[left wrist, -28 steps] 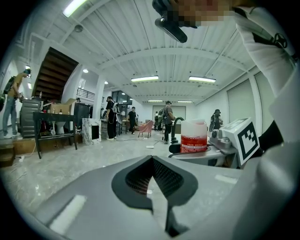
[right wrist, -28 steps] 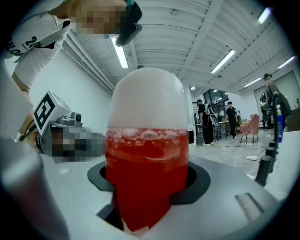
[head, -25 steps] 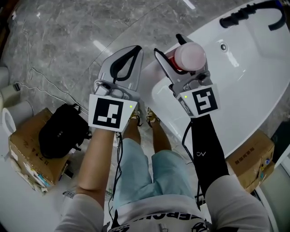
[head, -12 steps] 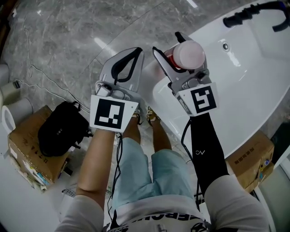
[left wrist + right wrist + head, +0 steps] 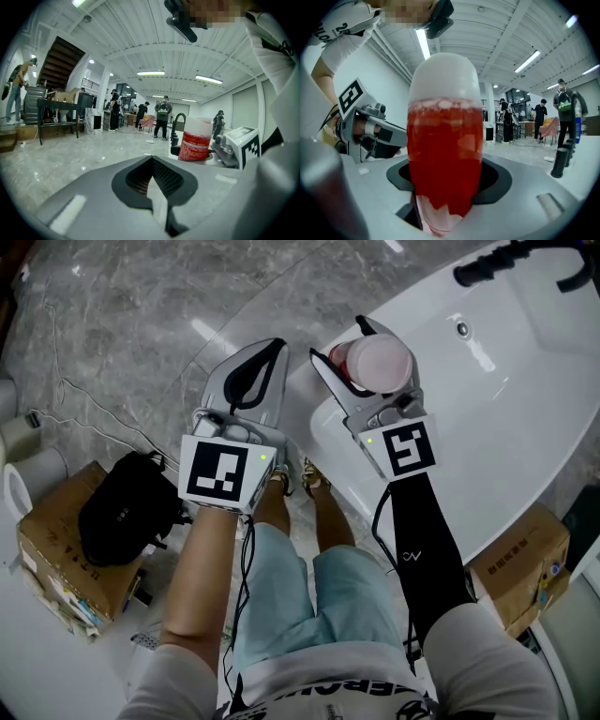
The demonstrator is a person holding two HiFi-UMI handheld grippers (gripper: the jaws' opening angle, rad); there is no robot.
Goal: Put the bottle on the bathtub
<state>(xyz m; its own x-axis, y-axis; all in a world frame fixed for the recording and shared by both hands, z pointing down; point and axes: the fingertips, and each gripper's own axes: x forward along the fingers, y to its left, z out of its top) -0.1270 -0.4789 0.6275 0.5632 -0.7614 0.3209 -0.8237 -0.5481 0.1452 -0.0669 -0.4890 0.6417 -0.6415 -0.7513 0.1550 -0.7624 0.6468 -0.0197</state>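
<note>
A bottle (image 5: 380, 362) with red contents and a white cap stands upright between the jaws of my right gripper (image 5: 342, 343), over the near rim of the white bathtub (image 5: 487, 427). The jaws have just been opening slightly, and their pads still lie against the bottle. In the right gripper view the bottle (image 5: 445, 154) fills the gap and hides its own base. My left gripper (image 5: 277, 345) hangs beside it over the floor, shut and empty. The left gripper view shows the bottle (image 5: 194, 138) to the right, past the closed jaw tips.
A black faucet (image 5: 511, 259) sits at the tub's far end. On the floor lie a black bag (image 5: 127, 512) on a cardboard box (image 5: 56, 540), a thin cable (image 5: 94, 409), and another box (image 5: 520, 568) by the tub. The person's legs are below.
The picture has shifted a little. Both grippers and the bottle keep their places relative to the tub rim.
</note>
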